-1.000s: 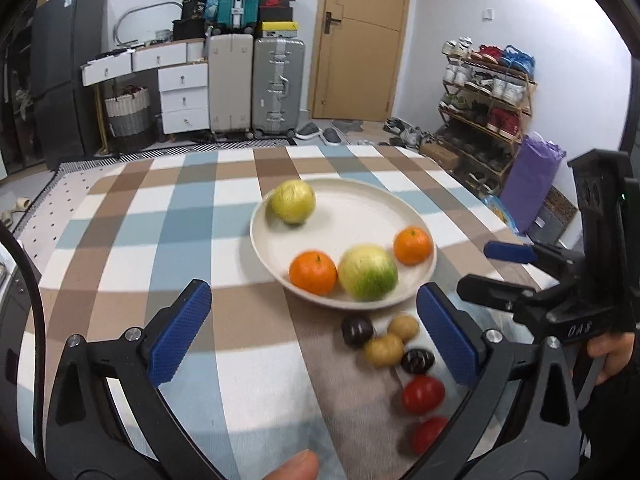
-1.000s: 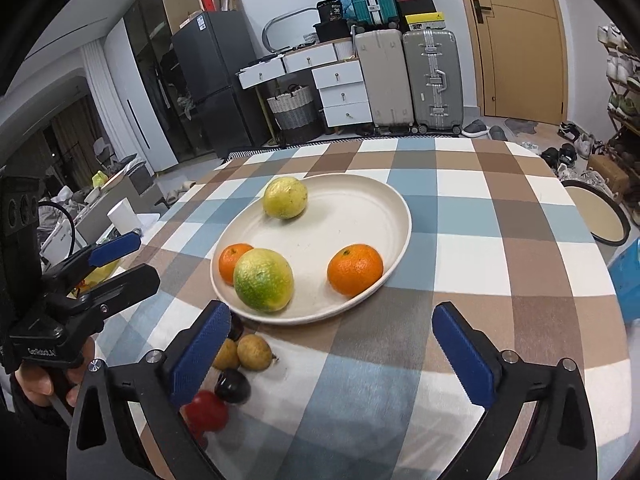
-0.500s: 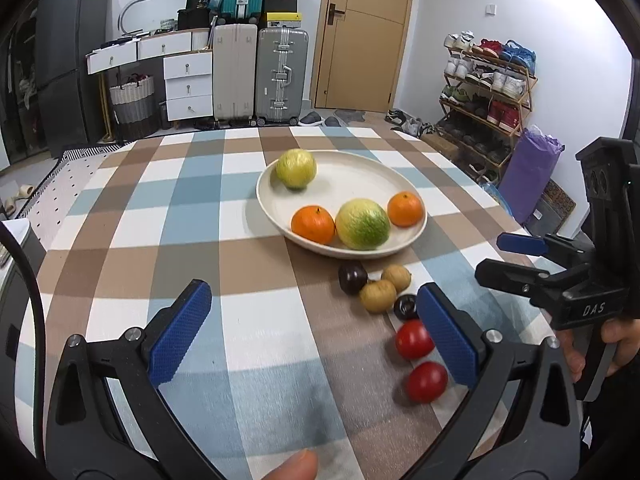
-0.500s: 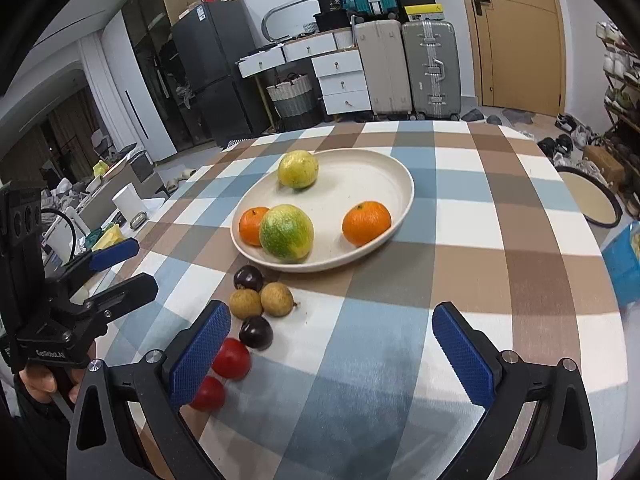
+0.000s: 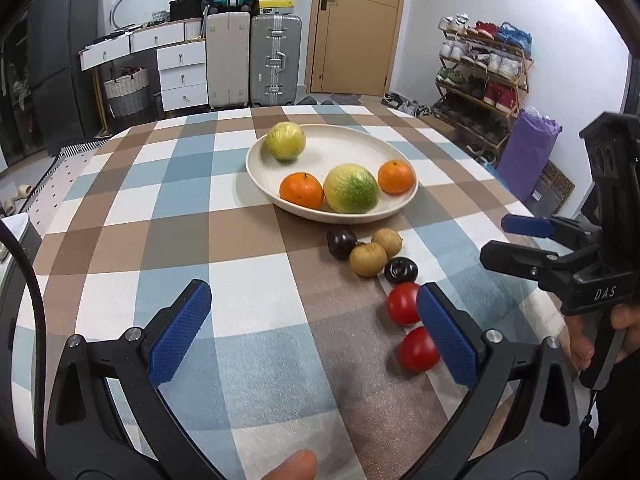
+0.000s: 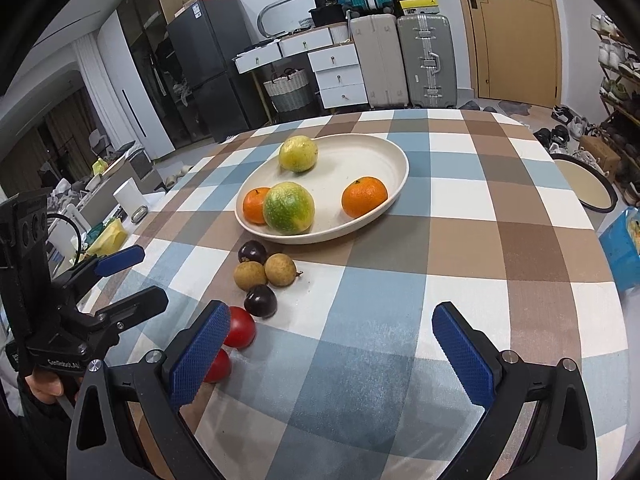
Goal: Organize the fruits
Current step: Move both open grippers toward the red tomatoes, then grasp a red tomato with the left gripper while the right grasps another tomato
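A cream plate (image 5: 352, 144) (image 6: 360, 152) on the checked tablecloth holds two oranges (image 5: 301, 190) (image 6: 364, 197), a green-yellow citrus (image 5: 351, 189) (image 6: 288, 208) and a yellow citrus (image 5: 285, 141) (image 6: 298, 153). In front of it lie two dark plums (image 5: 341, 242) (image 6: 260, 301), two brown longans (image 5: 368, 259) (image 6: 280, 269) and two red tomatoes (image 5: 403, 303) (image 6: 239, 333). My left gripper (image 5: 312, 332) is open and empty above the cloth, its right finger beside the tomatoes. My right gripper (image 6: 328, 352) is open and empty, its left finger over the tomatoes.
The table's near and side edges are close. Beyond it stand suitcases (image 5: 275, 60), white drawers (image 5: 182, 74), a shoe rack (image 5: 484, 76) and a door (image 5: 356, 28). A round tray (image 6: 584, 184) lies off the table's right side.
Both grippers have pulled back from the plate and risen, so the small fruits in front of it now show fully. No fruit has moved. Both stay open.
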`<state>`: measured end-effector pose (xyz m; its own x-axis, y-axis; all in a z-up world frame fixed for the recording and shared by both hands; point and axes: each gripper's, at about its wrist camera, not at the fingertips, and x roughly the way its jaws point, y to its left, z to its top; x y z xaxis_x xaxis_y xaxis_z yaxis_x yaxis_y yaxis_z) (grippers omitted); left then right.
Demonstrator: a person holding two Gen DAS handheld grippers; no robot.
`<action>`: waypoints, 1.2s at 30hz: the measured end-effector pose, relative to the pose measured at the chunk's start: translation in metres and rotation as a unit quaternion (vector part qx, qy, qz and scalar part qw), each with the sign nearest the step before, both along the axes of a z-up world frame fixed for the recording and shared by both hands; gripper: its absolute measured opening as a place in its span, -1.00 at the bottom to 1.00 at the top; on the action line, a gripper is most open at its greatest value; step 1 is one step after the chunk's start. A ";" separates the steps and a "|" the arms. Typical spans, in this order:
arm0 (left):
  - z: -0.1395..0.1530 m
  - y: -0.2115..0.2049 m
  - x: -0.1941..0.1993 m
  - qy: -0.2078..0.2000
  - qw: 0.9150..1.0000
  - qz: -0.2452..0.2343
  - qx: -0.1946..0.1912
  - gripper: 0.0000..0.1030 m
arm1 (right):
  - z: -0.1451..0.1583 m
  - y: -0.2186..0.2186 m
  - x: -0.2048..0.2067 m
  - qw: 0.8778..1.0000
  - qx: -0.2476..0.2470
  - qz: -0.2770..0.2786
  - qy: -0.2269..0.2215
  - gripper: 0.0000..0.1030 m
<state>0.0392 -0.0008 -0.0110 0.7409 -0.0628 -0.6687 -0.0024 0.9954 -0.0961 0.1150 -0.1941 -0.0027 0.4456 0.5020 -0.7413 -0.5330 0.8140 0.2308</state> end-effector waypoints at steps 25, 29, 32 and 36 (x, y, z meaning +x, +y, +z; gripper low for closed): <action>-0.028 -0.037 0.001 0.054 0.995 -0.079 -0.001 0.60 | -0.018 0.009 -0.001 0.999 -0.030 0.011 0.017 1.00; -0.034 -0.044 0.002 0.067 0.992 -0.105 -0.010 0.40 | -0.019 0.009 -0.002 0.999 -0.032 0.011 0.021 1.00; -0.034 -0.049 0.001 0.066 0.991 -0.116 -0.009 0.27 | -0.019 0.009 -0.002 0.999 -0.033 0.011 0.021 1.00; -0.034 -0.054 -0.002 0.066 0.989 -0.129 -0.009 -0.01 | -0.019 0.009 -0.002 0.999 -0.031 0.010 0.022 1.00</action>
<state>0.0373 -0.0552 -0.0446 0.6043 -0.2510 -0.7562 0.2374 0.9627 -0.1299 0.1134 -0.1855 -0.0221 0.4017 0.4627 -0.7903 -0.5404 0.8164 0.2034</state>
